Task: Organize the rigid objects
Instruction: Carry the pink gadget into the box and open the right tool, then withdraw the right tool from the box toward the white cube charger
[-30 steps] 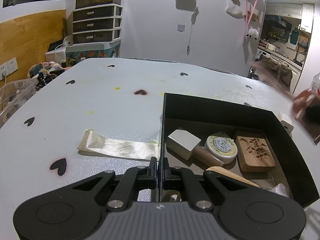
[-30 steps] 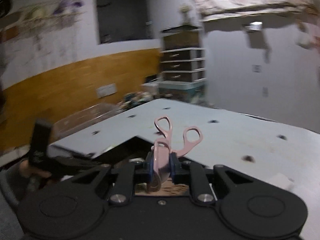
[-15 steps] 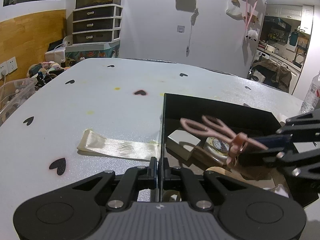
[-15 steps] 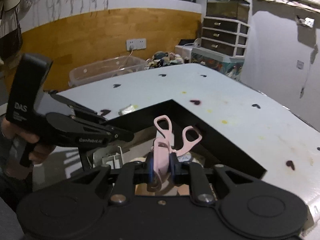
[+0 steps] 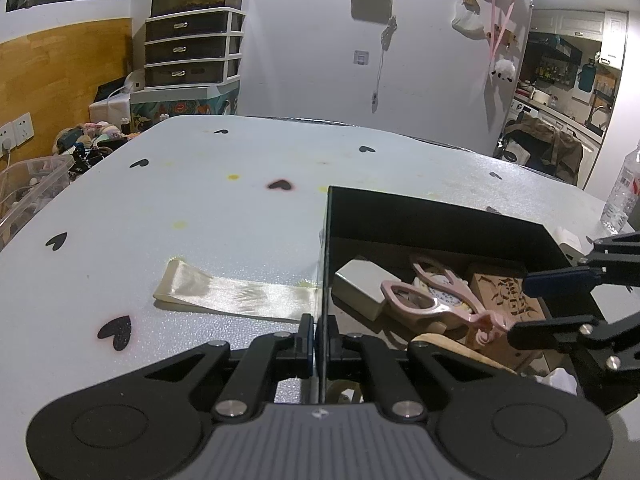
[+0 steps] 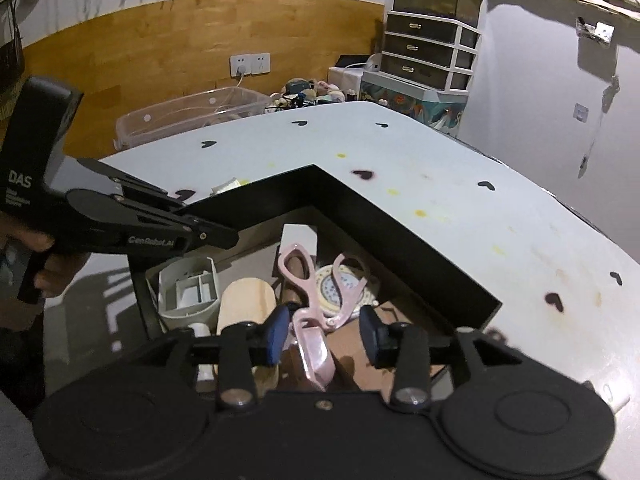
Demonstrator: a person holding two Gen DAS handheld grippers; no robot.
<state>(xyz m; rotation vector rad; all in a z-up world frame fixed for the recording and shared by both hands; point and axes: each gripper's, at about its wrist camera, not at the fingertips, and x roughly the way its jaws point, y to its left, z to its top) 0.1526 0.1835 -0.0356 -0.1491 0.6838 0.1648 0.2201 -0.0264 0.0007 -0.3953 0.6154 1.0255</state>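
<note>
White wall, a stack of dark drawers and a wood-panelled strip back the left wrist view, where a pale counter point(image 5: 200, 208) printed with black hearts carries a black box point(image 5: 432, 216) and a cream ribbon point(image 5: 236, 292) that lies flat with one end touching the box wall. Left claw point(image 5: 318, 332) is pinched tight on the thin near wall of the box, one finger outside and one inside. Inside the box, pink scissors point(image 5: 440, 300) lie on top of a white block point(image 5: 360, 284), a round white tin point(image 5: 440, 296) and a carved wooden block point(image 5: 508, 296); their blade end points to the right claw point(image 5: 556, 304), which reaches in over the right wall with fingers parted. A clear bottle point(image 5: 624, 192) stands at the far right counter edge. Right wrist view: wood-panelled wall with sockets, a clear storage bin and the same drawers behind the counter point(image 6: 480, 208). Right claw point(image 6: 324, 336) has just been opening and stands moderately wide; the scissors point(image 6: 316, 292) lie between the fingers, apart from the right pad and close against the left one; contact there cannot be told. Handles point toward the far box corner point(image 6: 320, 188) and rest over the tin point(image 6: 340, 288). A white tray point(image 6: 188, 288) and a wooden paddle point(image 6: 248, 300) lie to the left inside the box. A hand point(image 6: 44, 256) holds the left claw point(image 6: 228, 236) on the box wall.
</note>
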